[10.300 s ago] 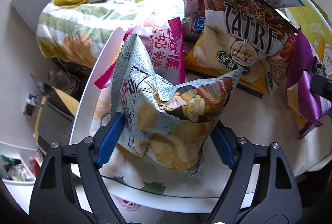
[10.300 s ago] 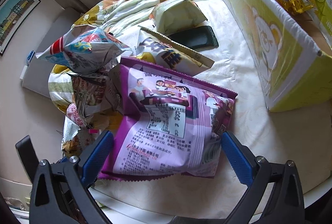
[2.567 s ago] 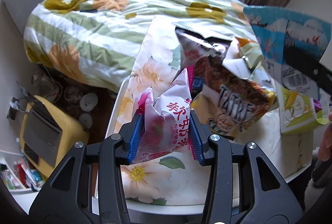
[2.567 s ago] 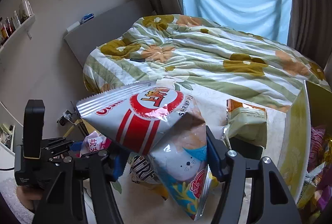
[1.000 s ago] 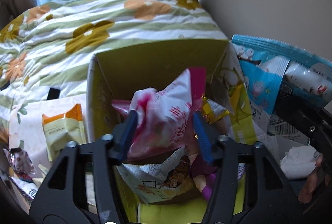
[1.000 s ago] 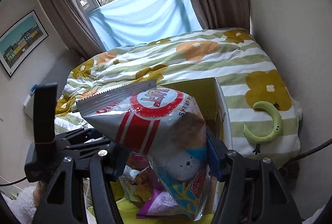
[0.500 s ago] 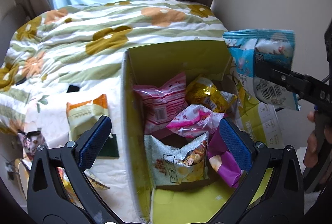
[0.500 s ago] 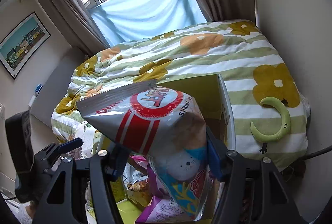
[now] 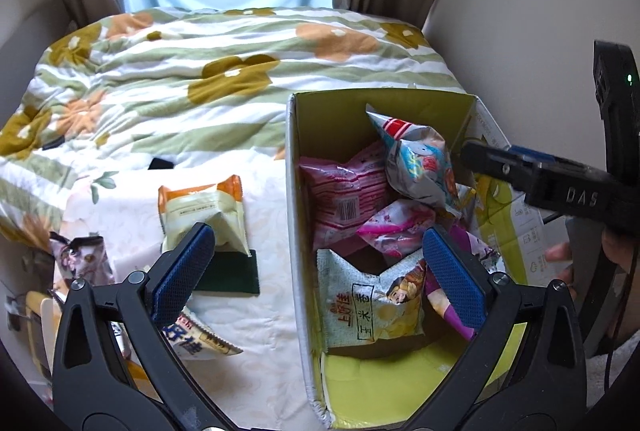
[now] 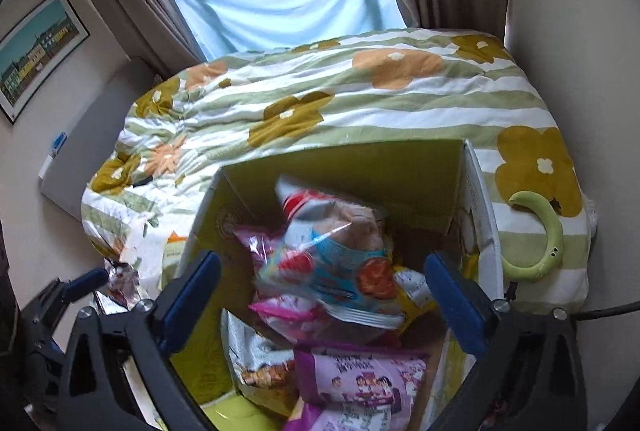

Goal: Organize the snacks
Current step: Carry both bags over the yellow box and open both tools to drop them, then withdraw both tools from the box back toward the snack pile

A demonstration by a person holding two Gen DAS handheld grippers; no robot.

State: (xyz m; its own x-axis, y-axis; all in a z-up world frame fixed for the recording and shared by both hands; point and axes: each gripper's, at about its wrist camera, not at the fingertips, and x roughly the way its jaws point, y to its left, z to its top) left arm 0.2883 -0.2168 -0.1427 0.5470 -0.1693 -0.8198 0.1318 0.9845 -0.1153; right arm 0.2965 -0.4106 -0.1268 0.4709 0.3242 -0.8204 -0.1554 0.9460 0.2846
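- The left gripper (image 9: pixel 318 267) tilts steeply down over the near left wall of the box (image 9: pixel 294 215), fingers spread wide, holding nothing.
- The right gripper (image 10: pixel 320 291) tilts down above the box (image 10: pixel 340 163); its fingers have just sprung apart.
- The shrimp chip bag (image 10: pixel 332 251), blurred, sits between them untouched, on the snacks in the box.

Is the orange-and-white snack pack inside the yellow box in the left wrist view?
No, the orange-and-white snack pack lies on the table outside the yellow box.
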